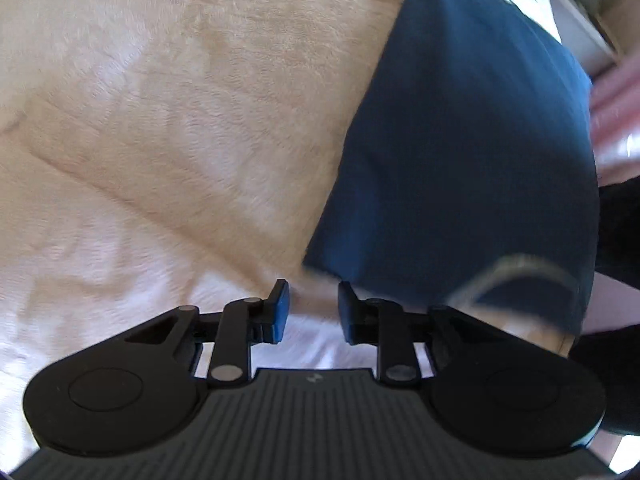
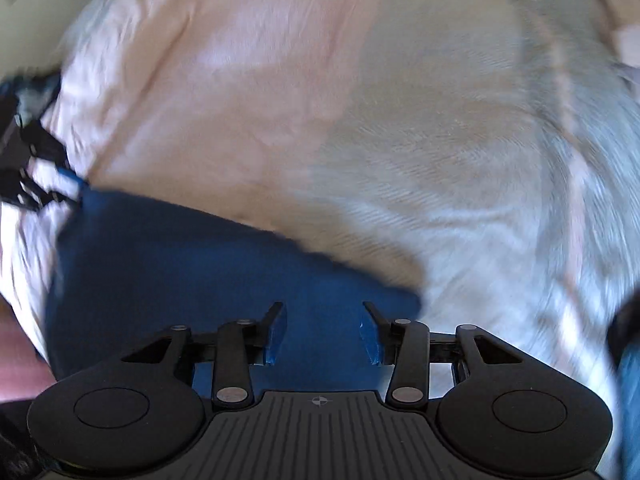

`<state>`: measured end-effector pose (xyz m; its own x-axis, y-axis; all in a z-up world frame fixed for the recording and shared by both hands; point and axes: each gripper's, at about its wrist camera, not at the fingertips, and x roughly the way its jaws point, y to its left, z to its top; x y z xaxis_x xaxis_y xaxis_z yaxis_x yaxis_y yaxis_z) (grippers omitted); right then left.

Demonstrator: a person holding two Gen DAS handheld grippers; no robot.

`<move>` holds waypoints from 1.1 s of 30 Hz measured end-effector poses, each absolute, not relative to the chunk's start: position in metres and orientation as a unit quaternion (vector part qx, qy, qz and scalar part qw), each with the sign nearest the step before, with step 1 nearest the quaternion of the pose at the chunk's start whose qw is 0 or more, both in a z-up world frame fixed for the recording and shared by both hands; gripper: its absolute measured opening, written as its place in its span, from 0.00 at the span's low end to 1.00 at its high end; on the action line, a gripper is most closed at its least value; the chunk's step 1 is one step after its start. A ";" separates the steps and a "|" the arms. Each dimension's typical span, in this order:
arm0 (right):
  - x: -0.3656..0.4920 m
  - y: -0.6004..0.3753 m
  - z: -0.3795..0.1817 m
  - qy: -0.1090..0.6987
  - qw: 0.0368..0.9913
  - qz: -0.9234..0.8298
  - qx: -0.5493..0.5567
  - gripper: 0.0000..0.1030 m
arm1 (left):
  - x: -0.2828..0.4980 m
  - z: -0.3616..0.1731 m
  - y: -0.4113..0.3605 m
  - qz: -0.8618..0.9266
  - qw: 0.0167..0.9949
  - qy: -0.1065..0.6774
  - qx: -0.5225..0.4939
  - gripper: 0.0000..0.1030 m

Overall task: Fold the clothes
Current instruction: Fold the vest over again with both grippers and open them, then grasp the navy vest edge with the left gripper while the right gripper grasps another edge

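A dark blue garment (image 1: 468,168) lies folded flat on a cream fleece blanket (image 1: 180,120). In the left wrist view it fills the right side, with a pale curved neckline near its lower edge. My left gripper (image 1: 314,310) is open, hovering just off the garment's lower left corner with nothing between its blue pads. In the right wrist view the same blue garment (image 2: 192,264) spreads across the lower left. My right gripper (image 2: 323,332) is open above its near edge, holding nothing. The left gripper (image 2: 36,168) shows at the far left edge by the garment's corner.
The cream blanket (image 2: 400,120) covers the whole surface, with creases and bright sunlit patches. A pale wall or furniture edge (image 1: 580,20) runs along the top right in the left wrist view. A blurred pink shape (image 1: 616,120) sits at the right edge.
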<state>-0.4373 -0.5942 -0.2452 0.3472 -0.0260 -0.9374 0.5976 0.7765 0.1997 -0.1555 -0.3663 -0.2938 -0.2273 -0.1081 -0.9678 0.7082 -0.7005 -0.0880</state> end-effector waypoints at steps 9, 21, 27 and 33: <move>-0.419 -0.418 -0.242 0.451 0.770 -0.249 0.378 0.56 | -0.164 -0.264 -0.309 -0.780 0.207 0.009 0.590 0.33; -0.418 -0.307 -0.256 0.388 0.765 -0.318 0.404 0.56 | -0.185 -0.324 -0.248 -0.749 0.128 -0.305 0.574 0.40; -0.397 -0.265 -0.260 0.362 0.743 -0.390 0.406 0.56 | -0.178 -0.350 -0.249 -0.756 0.086 -0.368 0.535 0.40; -0.332 -0.221 -0.276 0.384 0.733 -0.440 0.347 0.61 | -0.167 -0.366 -0.250 -0.763 0.058 -0.415 0.493 0.52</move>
<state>-0.3316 -0.2213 -0.2755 0.3172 -0.3785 -0.8696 0.9126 0.3713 0.1713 -0.1671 -0.2499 -0.3661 -0.5069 -0.4979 -0.7037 -0.3202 -0.6492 0.6900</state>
